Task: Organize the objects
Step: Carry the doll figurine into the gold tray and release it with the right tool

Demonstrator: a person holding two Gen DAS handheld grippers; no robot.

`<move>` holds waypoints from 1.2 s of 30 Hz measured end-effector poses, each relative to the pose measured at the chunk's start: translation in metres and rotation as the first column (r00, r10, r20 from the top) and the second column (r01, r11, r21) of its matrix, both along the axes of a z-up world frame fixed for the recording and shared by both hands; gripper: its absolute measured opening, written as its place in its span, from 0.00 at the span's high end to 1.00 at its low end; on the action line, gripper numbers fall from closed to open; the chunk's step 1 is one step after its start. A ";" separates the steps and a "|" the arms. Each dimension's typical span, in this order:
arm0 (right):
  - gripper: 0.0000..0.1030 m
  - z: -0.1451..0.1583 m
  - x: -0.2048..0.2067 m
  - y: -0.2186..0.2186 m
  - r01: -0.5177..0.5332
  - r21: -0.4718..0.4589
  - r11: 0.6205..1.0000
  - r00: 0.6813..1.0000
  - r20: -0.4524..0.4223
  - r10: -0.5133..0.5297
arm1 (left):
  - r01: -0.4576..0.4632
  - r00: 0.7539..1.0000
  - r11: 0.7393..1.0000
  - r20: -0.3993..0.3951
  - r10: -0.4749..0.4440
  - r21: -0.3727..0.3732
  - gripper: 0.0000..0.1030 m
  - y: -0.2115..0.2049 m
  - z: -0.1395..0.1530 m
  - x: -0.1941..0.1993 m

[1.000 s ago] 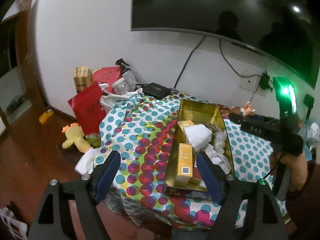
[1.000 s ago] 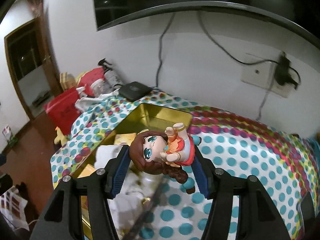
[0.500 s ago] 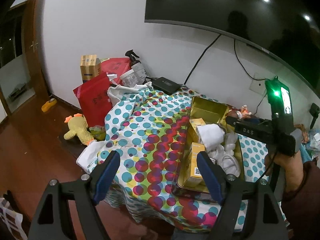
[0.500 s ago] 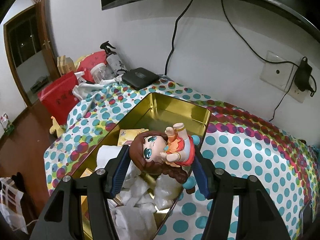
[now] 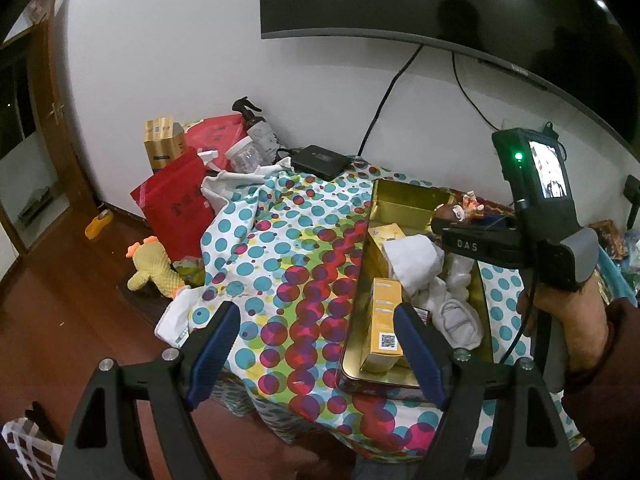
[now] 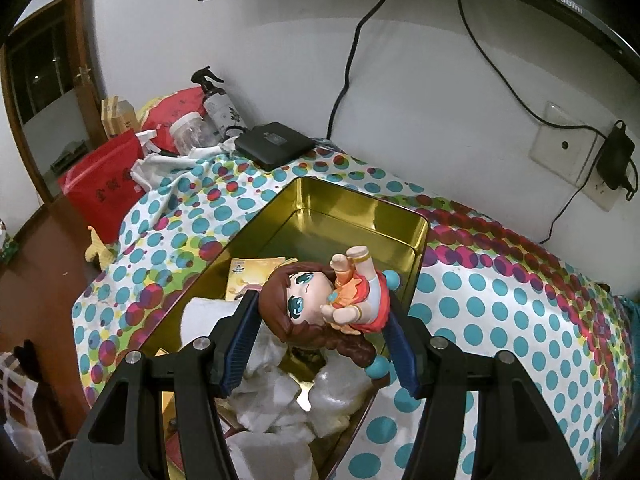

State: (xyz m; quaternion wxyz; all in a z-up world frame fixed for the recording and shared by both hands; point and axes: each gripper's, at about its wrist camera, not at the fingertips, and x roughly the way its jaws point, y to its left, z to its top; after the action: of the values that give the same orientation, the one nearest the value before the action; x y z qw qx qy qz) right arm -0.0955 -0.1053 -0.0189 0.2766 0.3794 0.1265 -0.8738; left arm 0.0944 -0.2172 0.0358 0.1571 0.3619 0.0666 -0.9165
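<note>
1. Right wrist view: the right claw (image 6: pixel 320 332) is clamped on a brown-haired doll figurine in an orange-red dress (image 6: pixel 320 304), its blue pads pressing the head on one side and the body on the other. The doll lies sideways, face toward the camera, above the open gold metal tin (image 6: pixel 356 216).
2. Only this view shows the far end of the tin bare, with a yellow card (image 6: pixel 252 276) and crumpled white paper (image 6: pixel 272 400) toward the near end.
3. Left wrist view: the left claw (image 5: pixel 316 348) is spread wide and grips nothing, hovering off the near edge of the table with the polka-dot cloth (image 5: pixel 288 264).
4. Only this view shows the right claw's body from the side, the person's hand (image 5: pixel 568 320) on its handle and a lit screen on top; the doll is just a small shape over the tin's far end.
5. It also shows yellow boxes (image 5: pixel 386 332) standing in the tin, and a yellow plush toy (image 5: pixel 154 268) on the floor.
</note>
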 end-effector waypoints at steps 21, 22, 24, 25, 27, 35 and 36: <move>0.22 0.007 0.001 0.005 0.028 0.008 1.000 0.999 -0.021 -0.028 | 0.015 1.000 1.000 0.021 -0.015 -0.015 0.21 0.017 0.006 -0.012; 0.21 0.009 0.003 0.006 0.028 0.005 1.000 0.999 -0.023 -0.028 | 0.016 1.000 1.000 0.021 -0.016 -0.015 0.21 0.017 0.008 -0.013; 0.17 0.014 0.010 0.011 0.037 0.000 0.999 0.999 -0.026 -0.037 | 0.031 0.999 1.000 0.021 -0.031 -0.003 0.21 0.021 0.011 -0.013; 0.15 0.016 0.014 0.014 0.044 -0.001 0.999 0.999 -0.027 -0.044 | 0.038 0.999 0.999 0.021 -0.038 0.000 0.21 0.023 0.012 -0.013; 0.12 0.022 0.024 0.022 0.057 -0.006 0.998 0.998 -0.031 -0.057 | 0.049 0.998 0.999 0.030 -0.049 -0.009 0.21 0.029 0.014 -0.014; 0.00 0.036 0.066 0.061 0.146 0.063 0.987 0.989 -0.046 -0.144 | 0.069 0.996 0.997 0.054 -0.067 -0.030 0.21 0.046 0.018 -0.012; 0.00 0.037 0.073 0.069 0.156 0.073 0.985 0.987 -0.052 -0.152 | 0.068 0.996 0.997 0.056 -0.066 -0.034 0.21 0.048 0.018 -0.011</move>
State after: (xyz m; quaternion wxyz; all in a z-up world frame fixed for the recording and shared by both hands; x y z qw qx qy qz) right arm -0.0224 -0.0368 0.0180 0.1905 0.3782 0.1366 -0.8956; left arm 0.0834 -0.1694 0.0543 0.1346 0.3861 0.0336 -0.9120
